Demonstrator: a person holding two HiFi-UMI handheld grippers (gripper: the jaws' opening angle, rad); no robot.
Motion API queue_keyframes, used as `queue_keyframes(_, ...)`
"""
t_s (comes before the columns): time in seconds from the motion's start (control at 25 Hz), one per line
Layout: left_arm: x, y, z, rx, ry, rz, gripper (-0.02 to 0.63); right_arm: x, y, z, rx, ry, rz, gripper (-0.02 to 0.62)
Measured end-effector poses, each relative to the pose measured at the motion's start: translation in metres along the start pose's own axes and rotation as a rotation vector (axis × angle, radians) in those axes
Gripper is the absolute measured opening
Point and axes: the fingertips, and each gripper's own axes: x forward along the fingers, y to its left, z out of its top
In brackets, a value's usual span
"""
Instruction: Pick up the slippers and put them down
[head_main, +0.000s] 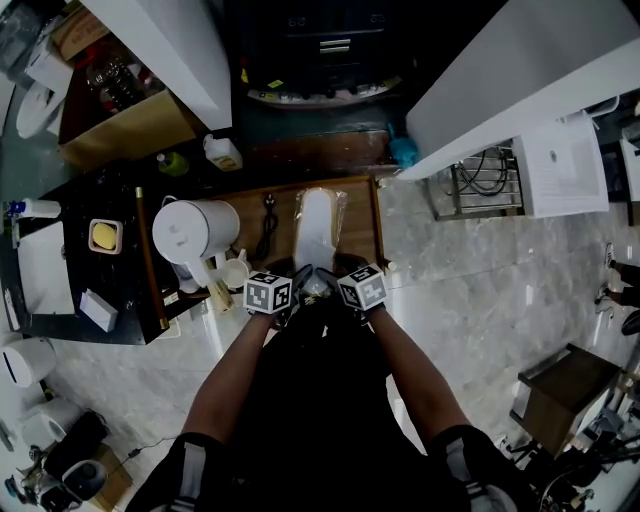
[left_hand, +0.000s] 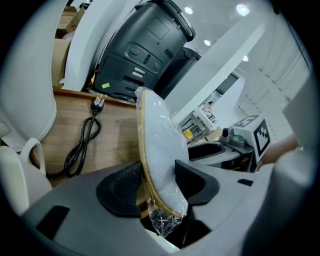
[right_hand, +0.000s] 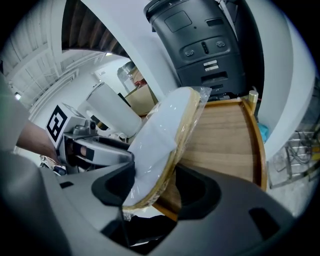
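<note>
Slippers (head_main: 318, 230), plastic-wrapped, gripped edge-on at their near end by left tool (left_hand: 158, 181) and right tool (right_hand: 151, 186) alike, jaws fairly wide, over near-right part of wooden surface (head_main: 362, 228).

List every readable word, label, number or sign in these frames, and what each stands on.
No text can be read.
Marker cubes: square coded patterns only, no letters.
Black machine's labels: too blurred to read.
Printed sheet: too small to read.

Cable (head_main: 266, 228) lies on the tray (head_main: 360, 242) between kettle (head_main: 195, 232) and slippers (head_main: 318, 235).
</note>
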Motion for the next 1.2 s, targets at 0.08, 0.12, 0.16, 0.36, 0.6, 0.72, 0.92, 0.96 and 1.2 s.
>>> queue_keyframes(0.08,0.006,0.004,-0.001,-0.003,0.013,0.005,0.206,0.005,-0.006,-0.003,0.008,0.017,-0.003,0.261)
queue_keyframes(0.12,0.009,0.005,-0.001,-0.004,0.018,0.009,0.206,0.007,-0.008,-0.004,0.012,0.027,-0.005,0.261)
queue_keyframes(0.16,0.011,0.007,-0.002,-0.006,0.022,0.014,0.207,0.009,-0.011,-0.005,0.017,0.035,-0.007,0.261)
queue_keyframes(0.36,0.02,0.014,-0.005,-0.025,0.042,0.033,0.206,0.018,-0.017,-0.007,0.031,0.063,-0.005,0.261)
queue_keyframes(0.6,0.029,0.026,-0.006,-0.043,0.084,0.046,0.207,0.031,-0.024,-0.008,0.043,0.093,0.0,0.261)
queue_keyframes(0.72,0.032,0.032,-0.011,-0.079,0.103,0.049,0.207,0.035,-0.025,-0.011,0.07,0.1,-0.005,0.261)
queue_keyframes(0.92,0.037,0.035,-0.016,-0.102,0.122,0.046,0.207,0.039,-0.028,-0.015,0.075,0.115,-0.021,0.261)
queue_keyframes(0.96,0.037,0.036,-0.017,-0.107,0.122,0.045,0.207,0.04,-0.027,-0.016,0.076,0.116,-0.021,0.261)
queue_keyframes(1.2,0.037,0.038,-0.018,-0.067,0.143,0.082,0.209,0.041,-0.026,-0.017,0.089,0.135,-0.031,0.261)
